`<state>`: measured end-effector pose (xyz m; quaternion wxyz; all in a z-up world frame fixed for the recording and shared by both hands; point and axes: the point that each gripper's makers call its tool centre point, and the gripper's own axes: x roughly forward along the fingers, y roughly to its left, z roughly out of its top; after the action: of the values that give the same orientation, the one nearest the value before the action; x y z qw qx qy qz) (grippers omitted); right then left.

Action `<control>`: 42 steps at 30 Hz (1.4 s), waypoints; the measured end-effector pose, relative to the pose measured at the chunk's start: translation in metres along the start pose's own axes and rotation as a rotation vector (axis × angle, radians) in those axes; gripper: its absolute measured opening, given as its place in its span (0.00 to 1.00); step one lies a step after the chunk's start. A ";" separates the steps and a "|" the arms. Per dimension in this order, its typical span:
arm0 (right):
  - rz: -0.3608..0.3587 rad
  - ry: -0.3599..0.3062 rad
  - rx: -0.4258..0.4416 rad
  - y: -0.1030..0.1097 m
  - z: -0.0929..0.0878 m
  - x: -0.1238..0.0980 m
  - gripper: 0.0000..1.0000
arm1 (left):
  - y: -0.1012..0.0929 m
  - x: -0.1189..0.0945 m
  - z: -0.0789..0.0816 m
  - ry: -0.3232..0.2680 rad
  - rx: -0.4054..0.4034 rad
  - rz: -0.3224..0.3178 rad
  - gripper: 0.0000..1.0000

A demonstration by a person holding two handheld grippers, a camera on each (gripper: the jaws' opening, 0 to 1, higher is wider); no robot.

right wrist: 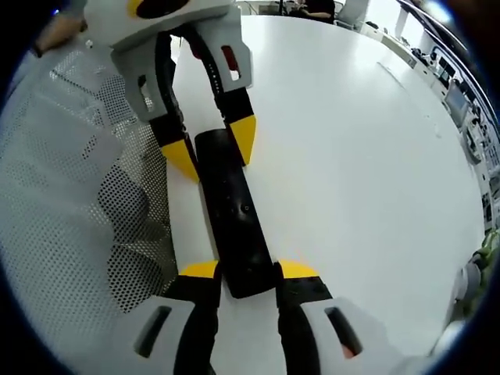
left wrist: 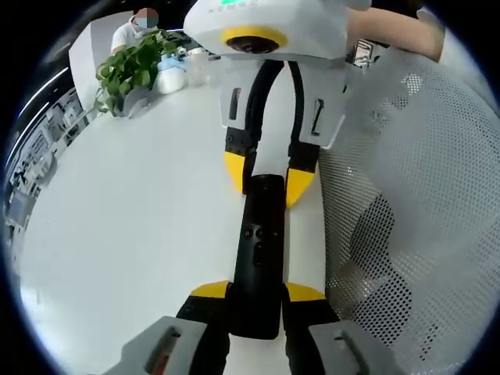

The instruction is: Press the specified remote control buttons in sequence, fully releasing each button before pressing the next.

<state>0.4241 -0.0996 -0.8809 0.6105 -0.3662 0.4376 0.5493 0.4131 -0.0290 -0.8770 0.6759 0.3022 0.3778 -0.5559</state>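
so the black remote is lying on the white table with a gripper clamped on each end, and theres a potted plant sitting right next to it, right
Not quite. The black remote does lie on the white table between both grippers, but the potted plant stands far off at the table's other end, as the left gripper view shows.

Remote control (left wrist: 258, 250): near end hidden between the left gripper (left wrist: 258, 293) tips in the left gripper view; button markings too small to read. In the right gripper view its near end sits concealed between the right gripper (right wrist: 248, 271) tips. Mesh chair back (left wrist: 422, 203) cut off by the frame edge. Items beside the potted plant (left wrist: 129, 66) blurred, not identifiable
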 end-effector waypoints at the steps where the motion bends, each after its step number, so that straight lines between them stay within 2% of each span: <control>1: -0.002 -0.003 -0.023 0.001 0.000 0.000 0.27 | 0.000 0.000 0.000 0.002 0.000 0.001 0.25; 4: -0.021 0.000 -0.022 0.003 0.000 0.001 0.27 | 0.000 0.001 0.001 0.013 -0.008 0.009 0.25; 9: -0.019 0.047 -0.025 0.001 0.002 0.002 0.26 | 0.001 0.002 0.000 0.017 -0.029 0.024 0.25; 14: -0.014 0.054 -0.023 0.001 0.000 0.001 0.26 | 0.002 0.002 0.001 -0.024 -0.108 0.049 0.26; 16: -0.014 0.059 -0.022 0.001 0.000 0.001 0.26 | 0.002 0.002 0.001 -0.023 -0.055 0.054 0.26; 18: -0.015 0.064 -0.021 0.001 0.000 0.001 0.26 | 0.001 0.002 0.001 -0.011 -0.097 0.054 0.26; 20: -0.015 0.063 -0.019 0.001 0.000 0.001 0.26 | 0.001 0.002 0.002 -0.013 -0.072 0.052 0.26; 31: -0.009 0.039 0.000 0.001 0.000 0.000 0.26 | 0.006 -0.002 0.001 -0.024 -0.159 0.068 0.30; 33: -0.009 0.039 0.003 0.001 0.000 0.000 0.26 | 0.006 -0.005 0.004 -0.046 -0.188 0.066 0.32; 35: -0.009 0.040 0.000 0.001 0.000 0.000 0.26 | 0.011 -0.012 0.016 -0.122 -0.247 0.072 0.35; 40: -0.007 0.037 0.008 0.001 0.000 0.000 0.26 | 0.022 -0.024 0.035 -0.252 -0.341 0.084 0.49; 42: -0.007 0.036 0.008 0.001 0.000 0.000 0.26 | 0.026 -0.027 0.041 -0.285 -0.355 0.090 0.53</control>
<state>0.4233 -0.0992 -0.8811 0.6059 -0.3750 0.4496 0.5387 0.4426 -0.0435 -0.8327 0.7893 0.1134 0.3564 -0.4870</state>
